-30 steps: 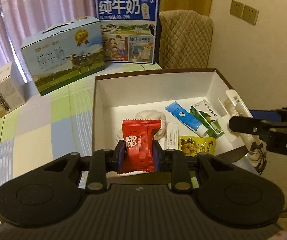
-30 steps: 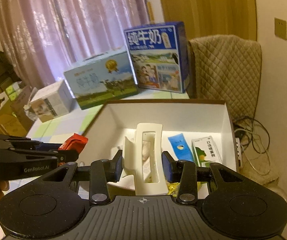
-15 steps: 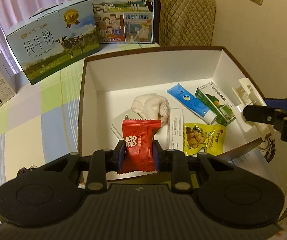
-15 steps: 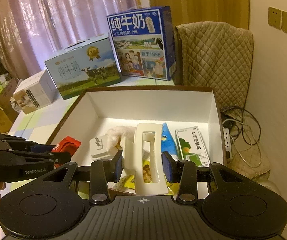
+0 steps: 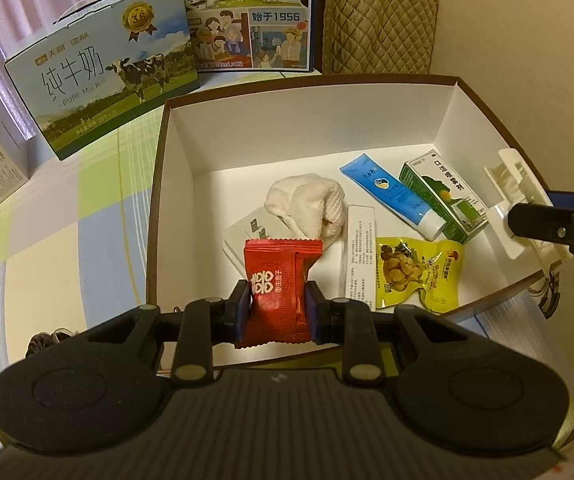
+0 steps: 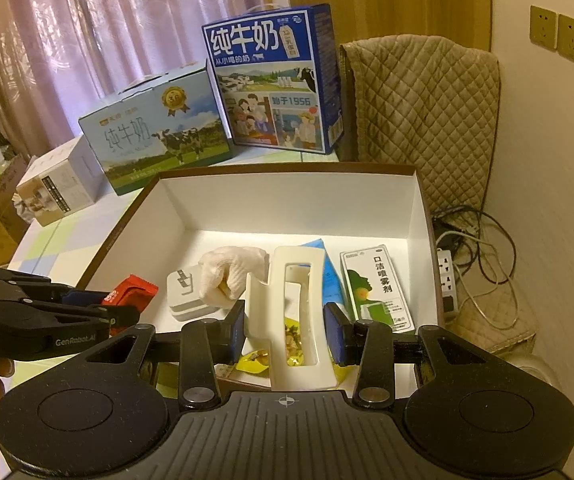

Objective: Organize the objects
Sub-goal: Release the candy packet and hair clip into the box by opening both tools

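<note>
**Two grippers loaded, both over the box**

Both of my tongs carry something. Left gripper [image 5: 278, 310] is closed on a red packet [image 5: 279, 292], pads pinching its lower half from both sides so the packet stands upright, top edge free. I hold it low on the wrapper, probably so it drops clean once the jaws part. It hangs above the near wall of the box [image 5: 311, 128], over the near-left part of the floor.

Right gripper [image 6: 285, 330] is closed on a white hair clip [image 6: 295, 316], held by its long sides, long axis pointing forward. Left view shows the clip at the box's right rim, not inside yet as far as I can tell.

Already lying in the box: white cloth [image 5: 307, 206], charger [image 5: 243, 236] partly under the cloth, blue tube [image 5: 391, 196] beside a green carton [image 5: 443, 194], a white strip [image 5: 361, 248], yellow snack pouch [image 5: 419, 272]. Near-left floor is bare, so that looks like the packet's slot.

Box sits on a checked tablecloth [image 5: 47, 240]; two milk cartons stand behind it, out of the way.

My read: collect-into-box step, mostly done, these two items left. Next call is lower and release. Risk: clip lands on the pouch or catches the rim.
</note>
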`<act>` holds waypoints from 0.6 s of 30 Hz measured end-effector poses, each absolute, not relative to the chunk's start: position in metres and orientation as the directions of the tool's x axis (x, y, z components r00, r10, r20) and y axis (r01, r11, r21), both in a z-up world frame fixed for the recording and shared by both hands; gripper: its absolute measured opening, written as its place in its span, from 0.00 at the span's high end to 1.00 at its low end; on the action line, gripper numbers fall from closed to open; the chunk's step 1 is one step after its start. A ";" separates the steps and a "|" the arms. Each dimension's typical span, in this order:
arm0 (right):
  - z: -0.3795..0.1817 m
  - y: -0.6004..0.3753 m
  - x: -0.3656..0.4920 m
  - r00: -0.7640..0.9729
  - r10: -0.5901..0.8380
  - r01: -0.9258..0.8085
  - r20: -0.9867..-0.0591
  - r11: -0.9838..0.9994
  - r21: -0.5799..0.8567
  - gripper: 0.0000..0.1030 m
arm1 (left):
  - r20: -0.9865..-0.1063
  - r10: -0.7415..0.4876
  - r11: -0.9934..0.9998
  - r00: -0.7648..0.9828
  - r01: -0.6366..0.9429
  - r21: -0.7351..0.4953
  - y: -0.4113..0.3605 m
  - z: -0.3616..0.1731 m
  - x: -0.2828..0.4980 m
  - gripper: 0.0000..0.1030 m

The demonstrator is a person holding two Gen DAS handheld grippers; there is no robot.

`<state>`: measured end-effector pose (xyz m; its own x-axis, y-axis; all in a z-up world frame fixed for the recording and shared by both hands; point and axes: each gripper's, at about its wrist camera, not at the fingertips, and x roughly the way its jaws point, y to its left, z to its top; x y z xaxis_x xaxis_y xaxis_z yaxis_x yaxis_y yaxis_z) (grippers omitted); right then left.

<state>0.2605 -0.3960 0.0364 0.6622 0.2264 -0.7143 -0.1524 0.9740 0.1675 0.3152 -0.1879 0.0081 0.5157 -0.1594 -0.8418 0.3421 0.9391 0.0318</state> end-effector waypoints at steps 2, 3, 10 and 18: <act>0.036 -0.397 0.261 0.663 0.225 -0.152 -0.714 0.974 0.166 0.64 | -0.844 -0.164 0.939 0.511 0.342 0.025 -0.188 0.007 0.316 0.76; 0.036 -0.397 0.261 0.663 0.224 -0.151 -0.714 0.975 0.165 0.64 | -0.846 -0.166 0.939 0.507 0.343 0.021 -0.188 0.007 0.317 0.76; 0.037 -0.399 0.262 0.663 0.223 -0.151 -0.714 0.975 0.164 0.64 | -0.843 -0.178 0.936 0.507 0.351 0.014 -0.188 0.008 0.318 0.75; 0.036 -0.399 0.262 0.661 0.224 -0.152 -0.716 0.975 0.165 0.64 | -0.840 -0.169 0.939 0.516 0.344 0.023 -0.183 0.012 0.320 0.69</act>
<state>0.2624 -0.3991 0.0357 0.6609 0.2238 -0.7163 -0.1515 0.9746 0.1648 0.3197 -0.1825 0.0123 0.5164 -0.1686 -0.8396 0.3437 0.9388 0.0229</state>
